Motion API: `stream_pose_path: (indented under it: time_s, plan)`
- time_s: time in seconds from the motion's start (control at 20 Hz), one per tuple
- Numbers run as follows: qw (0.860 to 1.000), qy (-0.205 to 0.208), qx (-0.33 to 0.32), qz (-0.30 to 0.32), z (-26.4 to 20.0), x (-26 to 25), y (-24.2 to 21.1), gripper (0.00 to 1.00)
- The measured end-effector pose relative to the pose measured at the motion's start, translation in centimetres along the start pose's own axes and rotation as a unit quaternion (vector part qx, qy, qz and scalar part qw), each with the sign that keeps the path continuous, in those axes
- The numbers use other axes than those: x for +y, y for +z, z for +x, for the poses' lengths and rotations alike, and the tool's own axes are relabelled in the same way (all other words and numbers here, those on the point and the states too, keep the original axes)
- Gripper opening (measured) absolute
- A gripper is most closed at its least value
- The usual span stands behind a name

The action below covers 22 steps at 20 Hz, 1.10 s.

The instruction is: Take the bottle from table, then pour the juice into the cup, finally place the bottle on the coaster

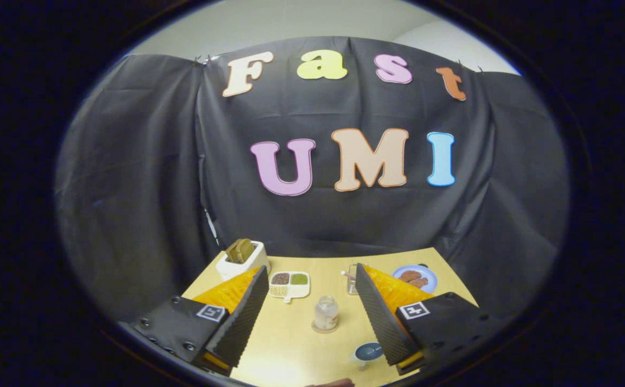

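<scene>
Bottle (325,313) upright mid-surface, on coaster (324,326), straight ahead betw tongs (310,298) fingers, beyond tips. Tongs spread wide, empty. Cup (367,352) nearer, by right finger.

A white toaster (243,259) holding toast stands at the table's (291,344) far corner, a divided dish (289,284) just beside it, a plate (416,278) of food well apart.

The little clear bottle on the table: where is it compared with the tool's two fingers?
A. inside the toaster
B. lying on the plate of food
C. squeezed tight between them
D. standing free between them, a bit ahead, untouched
D: the bottle stands upright on a round coaster, in the wide gap of the open tool, neither finger touching it.
</scene>
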State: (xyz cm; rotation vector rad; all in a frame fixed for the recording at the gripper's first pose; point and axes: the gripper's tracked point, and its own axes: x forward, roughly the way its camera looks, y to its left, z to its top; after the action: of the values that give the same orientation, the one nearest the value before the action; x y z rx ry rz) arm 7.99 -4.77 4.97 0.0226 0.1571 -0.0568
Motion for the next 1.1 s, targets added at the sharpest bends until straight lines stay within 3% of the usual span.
stream_pose_path:
  time_s: [0.3, 0.7, 1.1]
  plan:
    - [1.0, -0.004, 0.007, -0.013, -2.2, -0.3, -0.4, 1.0]
    - [1.0, 0.005, 0.0, 0.009, -5.2, -0.5, -1.1, 1.0]
    - [0.999, -0.012, -0.004, 0.032, -7.8, -2.7, -1.8, 1.0]
